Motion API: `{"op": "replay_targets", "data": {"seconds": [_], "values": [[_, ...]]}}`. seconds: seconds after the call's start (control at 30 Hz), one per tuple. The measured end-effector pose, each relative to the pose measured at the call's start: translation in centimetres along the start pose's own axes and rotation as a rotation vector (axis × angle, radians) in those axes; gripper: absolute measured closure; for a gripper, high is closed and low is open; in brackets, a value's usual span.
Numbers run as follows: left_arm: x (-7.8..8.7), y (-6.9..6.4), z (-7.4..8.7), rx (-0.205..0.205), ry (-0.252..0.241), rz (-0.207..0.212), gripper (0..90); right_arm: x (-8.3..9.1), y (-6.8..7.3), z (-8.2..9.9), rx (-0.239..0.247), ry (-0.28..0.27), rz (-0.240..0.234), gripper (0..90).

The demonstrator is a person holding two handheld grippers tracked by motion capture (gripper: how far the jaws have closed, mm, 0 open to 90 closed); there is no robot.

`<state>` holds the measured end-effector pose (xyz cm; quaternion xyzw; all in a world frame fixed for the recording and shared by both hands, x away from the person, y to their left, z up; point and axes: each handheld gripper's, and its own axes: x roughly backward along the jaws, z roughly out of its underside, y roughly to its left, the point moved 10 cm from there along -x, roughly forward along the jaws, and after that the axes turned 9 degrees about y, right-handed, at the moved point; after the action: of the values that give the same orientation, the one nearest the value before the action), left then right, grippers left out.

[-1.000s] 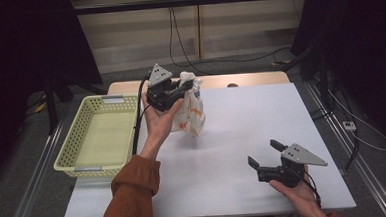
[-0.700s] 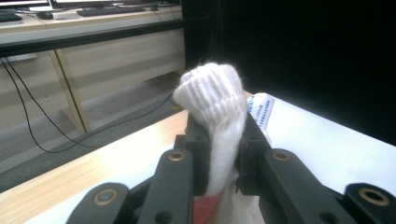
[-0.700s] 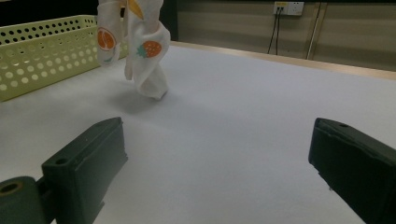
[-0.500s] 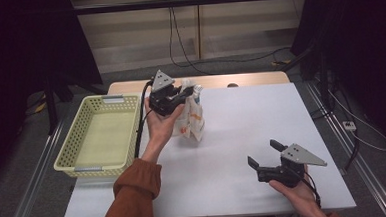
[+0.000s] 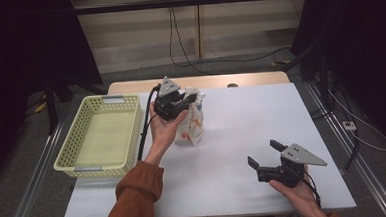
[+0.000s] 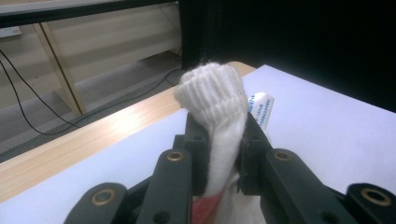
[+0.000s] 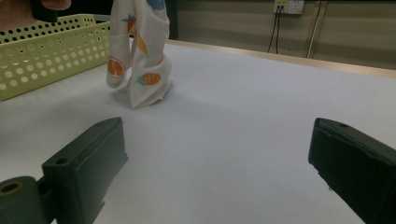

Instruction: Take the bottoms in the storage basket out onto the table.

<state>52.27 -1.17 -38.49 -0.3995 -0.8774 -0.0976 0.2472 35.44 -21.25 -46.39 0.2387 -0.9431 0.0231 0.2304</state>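
A white sock (image 5: 193, 119) printed with oranges and strawberries hangs from my left gripper (image 5: 184, 100), its toe end resting on the white table (image 5: 242, 131). The jaws are shut on the ribbed cuff of the sock (image 6: 215, 100), which pokes up between them. In the right gripper view the sock (image 7: 140, 56) stands at the upper left, lifted beside the basket (image 7: 51, 51). My right gripper (image 5: 264, 155) rests low near the table's front right, jaws wide open with nothing between them. The right gripper (image 7: 219, 168) faces bare table.
A pale yellow perforated basket (image 5: 98, 136) sits on the table's left side, just left of the held sock. A wooden strip (image 5: 204, 82) runs along the table's far edge. Cables trail on the floor behind.
My left gripper has lifted the sock slightly and shifted it a little toward the basket. The right gripper has stayed put.
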Motion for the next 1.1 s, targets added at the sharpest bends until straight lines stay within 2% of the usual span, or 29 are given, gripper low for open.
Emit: {"op": "replay_targets", "data": {"seconds": [0.27,0.43,0.77,0.97,1.1], "values": [[0.0,0.5,0.9,0.020,0.013,0.002,78.0,0.0,0.0,0.0,0.000,0.000,0.001,4.2],[-0.6,0.9,2.1,0.021,0.042,-0.004,77.8,0.0,0.0,0.0,-0.001,0.001,0.003,4.1],[-2.2,1.1,5.0,0.025,0.131,0.003,76.5,0.0,0.0,0.0,-0.003,0.003,0.005,4.1],[-3.0,1.6,6.0,0.045,0.157,-0.005,75.9,0.0,0.0,0.1,-0.003,0.004,0.005,4.1],[-3.5,1.7,6.6,0.045,0.182,-0.006,75.0,0.0,0.0,0.1,-0.006,0.003,0.005,4.1]]}}
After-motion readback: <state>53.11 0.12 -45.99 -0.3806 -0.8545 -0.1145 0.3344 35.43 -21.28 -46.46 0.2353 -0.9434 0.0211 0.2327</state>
